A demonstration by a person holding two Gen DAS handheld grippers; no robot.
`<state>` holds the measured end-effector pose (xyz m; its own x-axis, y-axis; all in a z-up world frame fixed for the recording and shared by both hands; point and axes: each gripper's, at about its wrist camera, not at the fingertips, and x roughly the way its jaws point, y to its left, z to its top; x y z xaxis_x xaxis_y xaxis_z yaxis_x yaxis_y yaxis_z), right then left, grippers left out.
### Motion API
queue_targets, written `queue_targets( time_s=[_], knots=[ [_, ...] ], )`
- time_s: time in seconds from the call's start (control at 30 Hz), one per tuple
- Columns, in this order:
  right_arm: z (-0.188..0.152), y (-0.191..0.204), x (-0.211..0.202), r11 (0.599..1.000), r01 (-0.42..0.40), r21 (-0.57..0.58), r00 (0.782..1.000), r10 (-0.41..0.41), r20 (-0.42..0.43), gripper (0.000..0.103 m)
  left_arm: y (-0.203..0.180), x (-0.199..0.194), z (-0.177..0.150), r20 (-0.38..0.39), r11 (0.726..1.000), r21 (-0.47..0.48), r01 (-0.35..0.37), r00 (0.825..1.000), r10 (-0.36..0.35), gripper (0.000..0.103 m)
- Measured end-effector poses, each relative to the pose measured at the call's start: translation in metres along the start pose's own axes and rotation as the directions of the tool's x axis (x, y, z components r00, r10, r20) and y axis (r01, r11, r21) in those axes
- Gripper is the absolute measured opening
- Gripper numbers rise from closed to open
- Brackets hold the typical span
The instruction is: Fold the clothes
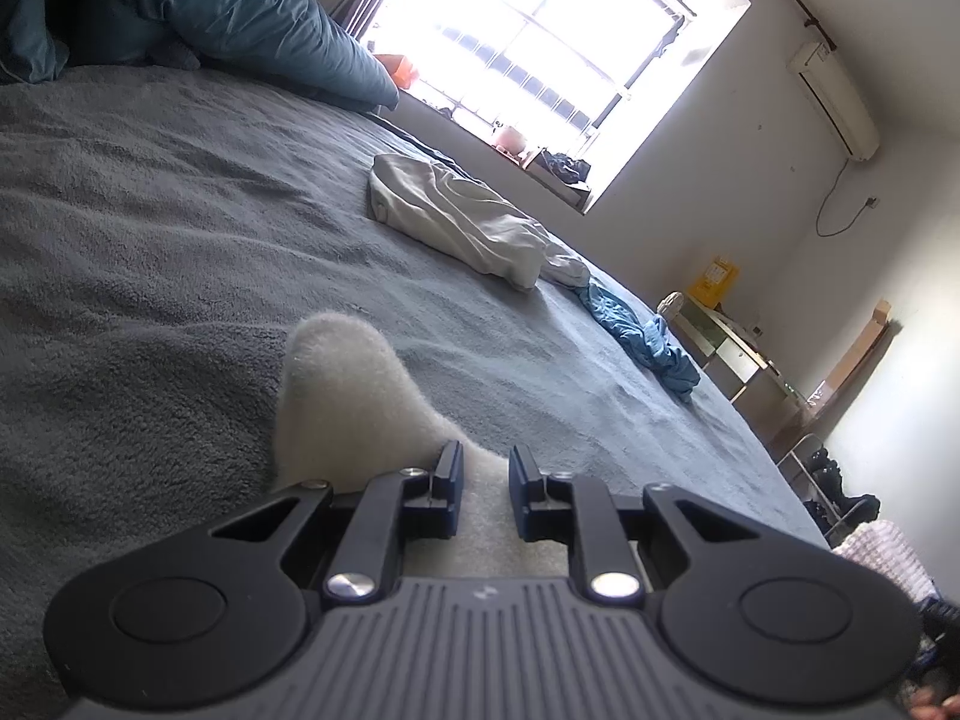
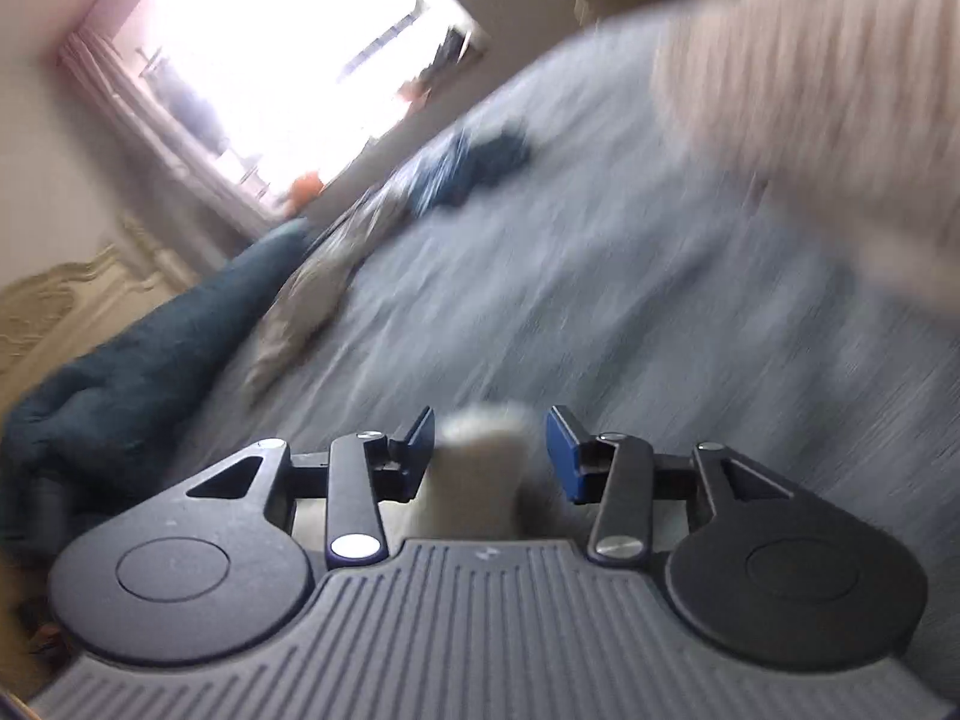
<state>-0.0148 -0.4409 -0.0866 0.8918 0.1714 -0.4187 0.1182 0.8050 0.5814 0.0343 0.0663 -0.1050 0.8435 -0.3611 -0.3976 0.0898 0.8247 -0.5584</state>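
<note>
A wide bed (image 1: 180,228) under a grey-blue fleece cover fills both views, with a teal duvet (image 1: 240,6) heaped at its far end before a bright window (image 1: 540,36). Farther along the bed lies a crumpled cream garment (image 1: 462,216), and just beyond it, near the bed's edge, a bunched blue garment (image 1: 642,330). In the foreground a fuzzy white garment (image 1: 348,384) rises from the cover in a rounded fold and runs back between the fingers of the left tongs (image 1: 485,480), which stand narrowly apart and clench it. The right wrist view is heavily blurred; there a strip of the same white fabric sits between the fingers of the right tongs (image 2: 489,456), whose blue pads (image 2: 564,450) stand clear of it on either side, released.
</note>
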Motion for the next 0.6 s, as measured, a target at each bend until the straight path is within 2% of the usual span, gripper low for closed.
queue_targets(
  time_s=[0.07, 0.17, 0.23, 0.3, 0.33, 0.4, 0.47, 0.5, 0.6],
  knots=[
    [0.012, 0.017, -0.009, 0.996, 0.041, -0.075, 0.997, -0.036, 0.069, 0.041, 0.0, 0.0, 0.0, 0.0, 1.0, -0.001, 0.001, 1.0, -0.001, 0.018],
    [0.009, 0.074, 0.008, 0.964, -0.055, -0.261, 0.998, 0.059, 0.004, 0.041, 0.001, 0.0, 0.0, 0.0, 1.0, -0.002, 0.002, 1.0, -0.002, 0.018],
    [-0.007, 0.114, 0.04, 0.922, -0.159, -0.352, 0.986, 0.128, -0.11, 0.041, 0.001, 0.0, 0.0, 0.0, 1.0, -0.003, 0.002, 1.0, -0.002, 0.018],
    [-0.027, 0.145, 0.077, 0.888, -0.257, -0.383, 0.953, 0.168, -0.251, 0.038, 0.001, -0.001, -0.001, 0.0, 1.0, -0.003, 0.002, 1.0, -0.002, 0.018],
    [-0.037, 0.15, 0.095, 0.882, -0.27, -0.387, 0.94, 0.154, -0.305, 0.038, 0.001, -0.001, -0.001, 0.001, 1.0, -0.004, 0.003, 1.0, -0.003, 0.018],
    [-0.048, 0.138, 0.115, 0.899, -0.227, -0.375, 0.921, 0.073, -0.383, 0.034, 0.001, -0.001, -0.001, 0.0, 1.0, -0.007, 0.008, 1.0, -0.008, 0.018],
    [-0.043, 0.107, 0.109, 0.921, -0.206, -0.332, 0.919, 0.066, -0.388, 0.01, 0.002, -0.001, -0.001, 0.001, 1.0, -0.011, 0.012, 1.0, -0.012, 0.018],
    [-0.037, 0.092, 0.093, 0.935, -0.177, -0.308, 0.929, 0.055, -0.366, 0.007, 0.003, -0.001, 0.0, 0.001, 1.0, -0.014, 0.013, 1.0, -0.013, 0.018],
    [-0.01, 0.051, 0.045, 0.947, 0.003, -0.323, 0.966, -0.085, -0.242, 0.005, 0.005, -0.001, 0.0, 0.002, 0.999, -0.024, 0.021, 1.0, -0.021, 0.018]
  ],
)
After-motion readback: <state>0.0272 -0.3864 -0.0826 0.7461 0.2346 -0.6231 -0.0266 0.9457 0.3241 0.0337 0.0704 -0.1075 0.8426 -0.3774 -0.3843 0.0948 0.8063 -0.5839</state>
